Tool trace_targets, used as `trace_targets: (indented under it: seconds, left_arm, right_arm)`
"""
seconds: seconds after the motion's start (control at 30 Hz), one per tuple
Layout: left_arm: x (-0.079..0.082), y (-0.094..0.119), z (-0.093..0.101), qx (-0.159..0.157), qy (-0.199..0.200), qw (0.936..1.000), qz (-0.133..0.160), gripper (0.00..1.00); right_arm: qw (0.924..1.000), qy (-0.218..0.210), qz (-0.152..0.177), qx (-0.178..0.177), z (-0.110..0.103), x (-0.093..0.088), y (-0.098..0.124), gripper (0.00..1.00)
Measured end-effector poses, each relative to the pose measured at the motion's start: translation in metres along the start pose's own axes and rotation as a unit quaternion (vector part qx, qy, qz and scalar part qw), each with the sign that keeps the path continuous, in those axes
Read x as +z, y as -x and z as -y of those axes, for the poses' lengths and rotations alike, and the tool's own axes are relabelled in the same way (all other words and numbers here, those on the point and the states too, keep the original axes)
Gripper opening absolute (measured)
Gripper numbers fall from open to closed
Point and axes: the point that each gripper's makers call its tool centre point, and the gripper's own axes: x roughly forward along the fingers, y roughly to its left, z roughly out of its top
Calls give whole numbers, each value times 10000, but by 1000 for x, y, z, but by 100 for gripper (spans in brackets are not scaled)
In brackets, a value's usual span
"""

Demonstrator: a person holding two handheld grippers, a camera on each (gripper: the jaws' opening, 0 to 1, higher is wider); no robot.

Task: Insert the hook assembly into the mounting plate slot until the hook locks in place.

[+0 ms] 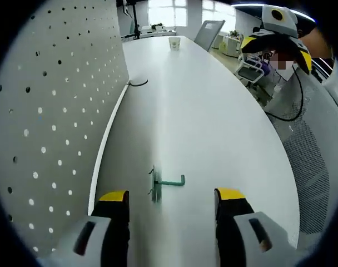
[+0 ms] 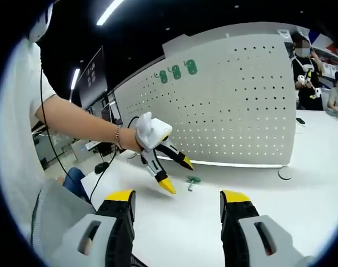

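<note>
Left gripper (image 1: 172, 200) jaws spread wide and empty, straddling the green hook assembly (image 1: 168, 183) lying loose on the desk (image 1: 213, 122). Right gripper (image 2: 177, 203) likewise released (nothing held). Pegboard mounting plate (image 2: 235, 105) stands beside; insertion not yet begun.

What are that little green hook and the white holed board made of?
The hook looks like thin bent metal with a green coating: slim rod and flat plate, though plastic is possible. The board looks like painted sheet metal or hardboard: matte white, evenly punched with round holes; the pictures cannot settle which.
</note>
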Motion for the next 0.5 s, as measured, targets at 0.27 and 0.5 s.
trace_targets:
  seconds: [0.27, 0.5]
  left_arm:
    - [-11, -10, 0, -197, -80, 9995, -246, 63]
    - [-11, -12, -4, -219, -221, 9993, -226, 62]
  right_arm:
    - [10000, 45, -70, -15, 0, -3, 1, 60]
    - [9999, 33, -68, -69, 2, -3, 3, 60]
